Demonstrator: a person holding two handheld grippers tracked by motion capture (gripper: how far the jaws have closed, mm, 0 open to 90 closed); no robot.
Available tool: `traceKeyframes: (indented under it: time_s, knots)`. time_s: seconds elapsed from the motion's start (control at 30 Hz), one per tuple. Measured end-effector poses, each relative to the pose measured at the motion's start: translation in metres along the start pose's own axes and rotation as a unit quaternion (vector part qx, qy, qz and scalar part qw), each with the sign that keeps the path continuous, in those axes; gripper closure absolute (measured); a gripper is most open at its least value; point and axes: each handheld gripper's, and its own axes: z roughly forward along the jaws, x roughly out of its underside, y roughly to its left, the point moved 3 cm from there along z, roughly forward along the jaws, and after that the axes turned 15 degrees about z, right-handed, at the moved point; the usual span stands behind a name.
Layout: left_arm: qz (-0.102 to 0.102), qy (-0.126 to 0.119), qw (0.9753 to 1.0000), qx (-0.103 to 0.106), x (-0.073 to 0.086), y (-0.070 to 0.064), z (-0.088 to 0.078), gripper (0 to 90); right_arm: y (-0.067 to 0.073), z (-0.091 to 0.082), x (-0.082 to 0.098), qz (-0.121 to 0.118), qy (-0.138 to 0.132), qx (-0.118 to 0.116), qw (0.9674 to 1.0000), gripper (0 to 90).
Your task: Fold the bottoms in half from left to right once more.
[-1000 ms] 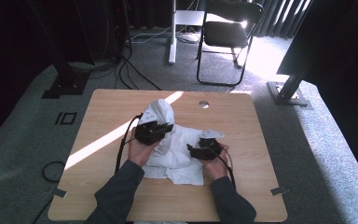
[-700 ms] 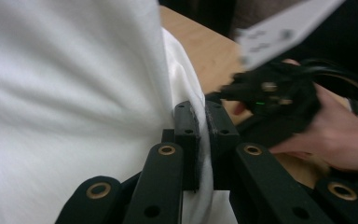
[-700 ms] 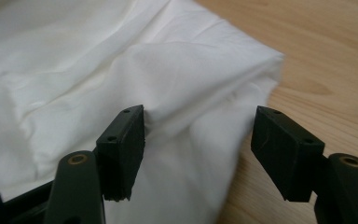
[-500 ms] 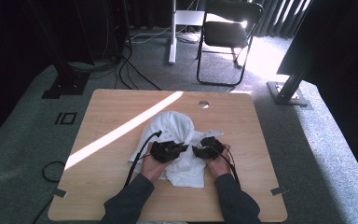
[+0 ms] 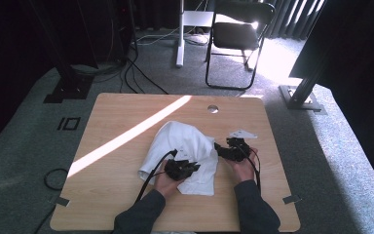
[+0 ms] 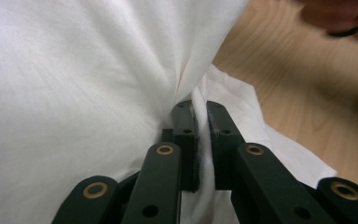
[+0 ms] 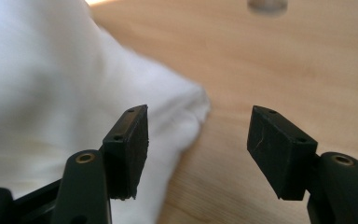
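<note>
Folding white cloth (image 5: 182, 153) on desk (image 5: 117, 122), cloth lying rumpled near front edge. Left hand-held gripper (image 6: 200, 133) clamping cloth fold. Right hand-held gripper (image 7: 196, 140) hanging apart beside cloth corner, gripping nothing. Next move likely calling for right closing on that corner.

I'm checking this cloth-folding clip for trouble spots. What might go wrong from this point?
The left gripper pinches only a thin fold of the white cloth, so a pull might slip it free or drag the whole pile. The right gripper stands open with a cloth corner just ahead of its jaws; closing now may catch nothing or only the edge. The cloth lies bunched on the table, so layers could be grabbed together.
</note>
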Motion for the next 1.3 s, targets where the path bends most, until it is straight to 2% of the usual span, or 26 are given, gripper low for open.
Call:
traceKeyframes:
  time_s: [0.03,0.07,0.1,0.13,0.2,0.23,0.27,0.33,0.4,0.43,0.47,0.5,0.53,0.57,0.63,0.7,0.77,0.8,0.83,0.87,0.93,1.0,1.03,1.1,1.2,1.3]
  knots:
    - [0.0,-0.001,1.0,-0.004,-0.001,0.0,0.001,84.5,0.0,0.0,0.0,0.0,0.0,0.0,1.0,37.2]
    - [0.0,-0.001,1.0,-0.007,-0.001,0.0,0.002,84.3,0.004,-0.007,-0.003,-0.001,-0.011,-0.011,0.9999,36.5]
    - [-0.001,-0.002,0.9999,-0.012,-0.002,-0.001,0.002,83.6,0.013,-0.019,-0.01,0.002,-0.035,-0.04,0.9986,35.8]
    - [-0.001,-0.002,0.9999,-0.012,-0.002,-0.001,0.002,83.3,0.013,-0.019,-0.01,0.002,-0.035,-0.04,0.9986,35.8]
    - [0.0,-0.002,0.9999,-0.012,-0.003,0.0,0.002,82.8,0.023,-0.028,-0.016,-0.003,-0.054,-0.071,0.996,34.2]
    - [-0.004,-0.005,0.9999,-0.012,-0.004,0.0,0.002,81.9,0.033,-0.035,-0.022,-0.007,-0.068,-0.094,0.9932,33.7]
    - [-0.004,-0.005,0.9999,-0.012,-0.004,0.0,0.002,81.3,0.033,-0.035,-0.022,-0.007,-0.068,-0.094,0.9932,33.7]
    - [-0.002,-0.005,0.9999,-0.013,-0.004,0.0,0.001,80.2,0.046,-0.031,-0.027,-0.023,-0.062,-0.107,0.9921,32.5]
    - [-0.004,-0.008,0.9999,-0.011,-0.005,-0.001,0.0,79.0,0.048,-0.028,-0.027,-0.024,-0.057,-0.108,0.9922,32.7]
    - [-0.005,-0.01,0.9999,-0.006,-0.006,-0.002,-0.003,75.7,0.051,-0.017,-0.024,-0.032,-0.033,-0.103,0.9936,35.9]
    - [-0.005,-0.01,0.9999,-0.006,-0.006,-0.002,-0.003,71.8,0.051,-0.017,-0.024,-0.032,-0.033,-0.103,0.9936,35.9]
    - [-0.008,-0.014,0.9999,0.001,-0.008,-0.003,-0.006,71.8,0.051,-0.01,-0.021,-0.038,-0.011,-0.081,0.9959,40.4]
    - [-0.009,-0.018,0.9998,0.006,-0.01,-0.005,-0.01,67.7,0.05,-0.003,-0.017,-0.041,0.01,-0.066,0.9969,43.4]
    - [-0.007,-0.022,0.9997,0.01,-0.014,-0.006,-0.016,64.9,0.048,0.004,-0.014,-0.042,0.024,-0.065,0.9967,51.7]
    - [0.0,-0.048,0.9987,0.015,-0.026,-0.009,-0.036,59.8,0.044,0.014,-0.008,-0.047,0.041,-0.055,0.9966,67.0]
    - [0.012,-0.081,0.9967,0.002,-0.038,-0.004,-0.063,56.8,0.039,0.023,-0.007,-0.044,0.045,-0.052,0.9967,77.8]
    - [0.011,-0.105,0.9939,-0.034,-0.048,0.012,-0.089,56.7,0.038,0.025,-0.008,-0.042,0.045,-0.048,0.9969,78.6]
    - [0.012,-0.104,0.9926,-0.061,-0.049,0.023,-0.098,56.7,0.036,0.027,-0.009,-0.039,0.044,-0.047,0.9972,78.7]
    - [-0.01,-0.084,0.9916,-0.098,-0.046,0.052,-0.105,56.8,0.033,0.031,-0.011,-0.037,0.04,-0.042,0.9977,78.5]
    - [-0.01,-0.084,0.9916,-0.098,-0.046,0.052,-0.105,57.3,0.033,0.031,-0.011,-0.037,0.04,-0.042,0.9977,78.5]
    - [-0.044,-0.044,0.9914,-0.115,-0.033,0.08,-0.099,58.2,0.03,0.035,-0.014,-0.034,0.038,-0.034,0.9981,78.4]
    - [-0.058,-0.009,0.9921,-0.111,-0.019,0.095,-0.084,59.9,0.028,0.04,-0.017,-0.035,0.038,-0.029,0.9982,78.4]
    - [-0.062,0.002,0.9931,-0.1,-0.012,0.098,-0.077,59.9,0.026,0.043,-0.018,-0.036,0.039,-0.026,0.9983,78.4]
    - [-0.067,0.003,0.9941,-0.085,-0.004,0.095,-0.065,59.8,0.021,0.051,-0.023,-0.033,0.041,-0.016,0.9985,78.4]
    - [-0.063,0.003,0.9934,-0.095,0.002,0.085,-0.053,60.1,0.019,0.055,-0.024,-0.031,0.048,-0.013,0.9983,77.3]
    - [-0.049,0.029,0.9917,-0.115,0.008,0.075,-0.037,61.3,0.017,0.053,-0.024,-0.028,0.054,-0.003,0.9982,61.4]
